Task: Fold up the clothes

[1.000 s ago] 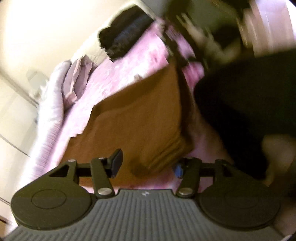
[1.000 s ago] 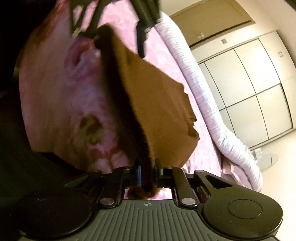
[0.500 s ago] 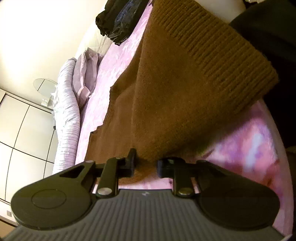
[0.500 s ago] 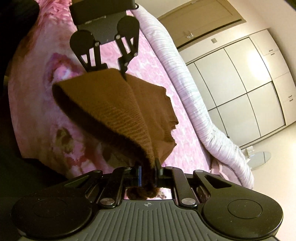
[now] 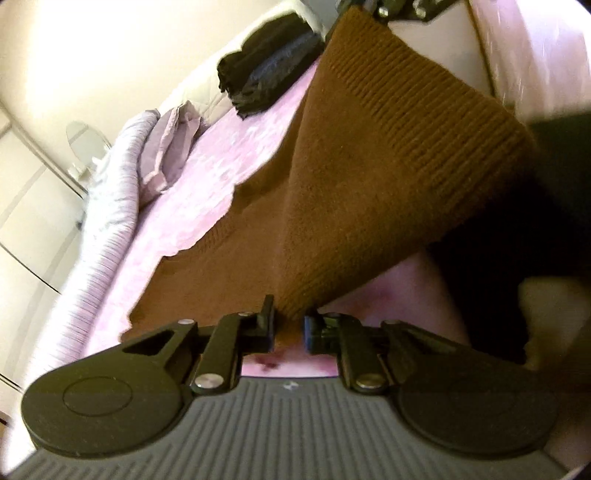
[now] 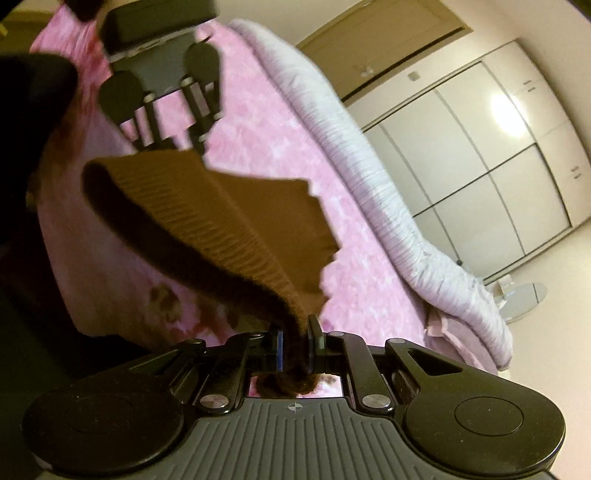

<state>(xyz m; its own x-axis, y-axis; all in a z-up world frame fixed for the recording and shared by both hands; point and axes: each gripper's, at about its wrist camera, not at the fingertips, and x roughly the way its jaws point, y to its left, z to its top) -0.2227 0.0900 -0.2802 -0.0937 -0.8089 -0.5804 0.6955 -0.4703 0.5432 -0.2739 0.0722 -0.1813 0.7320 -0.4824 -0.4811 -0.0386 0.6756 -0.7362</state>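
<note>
A brown knit sweater (image 5: 369,177) is held up over a pink bedspread (image 5: 207,177), its ribbed hem stretched between my two grippers. My left gripper (image 5: 289,326) is shut on one hem corner. My right gripper (image 6: 295,345) is shut on the other corner, with fabric bunched between its fingers. In the right wrist view the sweater (image 6: 236,225) hangs from the left gripper (image 6: 173,142) at the top down to mine. The right gripper shows at the top of the left wrist view (image 5: 400,11). The rest of the sweater lies on the bed.
A pile of dark clothes (image 5: 266,77) lies at the far end of the bed. A rolled lilac quilt (image 6: 388,177) and a pillow (image 5: 166,147) run along one side. White wardrobe doors (image 6: 480,155) stand beyond. A dark shape (image 5: 535,206), the person's body, is at the right.
The left gripper went from open beside the sweater to shut on its hem corner. The hem is now stretched between both grippers and lifted off the bed.
</note>
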